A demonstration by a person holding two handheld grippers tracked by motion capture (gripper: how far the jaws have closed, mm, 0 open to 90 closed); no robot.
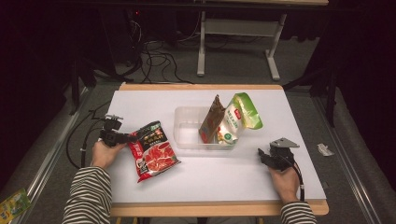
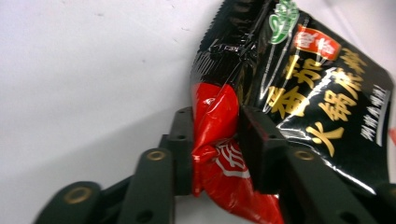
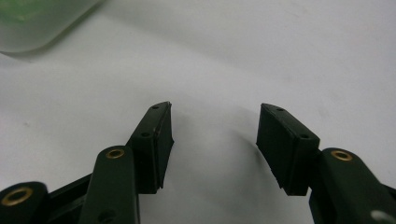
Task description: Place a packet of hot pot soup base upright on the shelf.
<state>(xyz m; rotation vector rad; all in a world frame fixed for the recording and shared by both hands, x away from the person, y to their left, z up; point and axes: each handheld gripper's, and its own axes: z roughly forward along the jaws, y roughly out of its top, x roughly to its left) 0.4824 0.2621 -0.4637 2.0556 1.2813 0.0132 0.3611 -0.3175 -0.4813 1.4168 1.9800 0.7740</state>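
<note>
A red and black sauce pouch [image 1: 154,151] lies on the white table at the left, its upper left corner lifted. My left gripper [image 1: 133,137] comes in from the left and is shut on that corner. In the left gripper view the jaws [image 2: 215,135] pinch the crumpled red edge of the pouch [image 2: 303,93], with gold lettering off to the right. My right gripper [image 1: 262,155] rests at the right of the table, pointing left. Its jaws [image 3: 215,126] stand open over bare white surface with nothing between them.
A clear plastic tub [image 1: 184,126] stands mid-table, holding an upright brown pouch [image 1: 212,119] and a green and white pouch [image 1: 240,116] leaning over its right rim. The tub's corner [image 3: 37,23] shows ahead of my right gripper. A green packet [image 1: 11,205] lies on the floor at the left.
</note>
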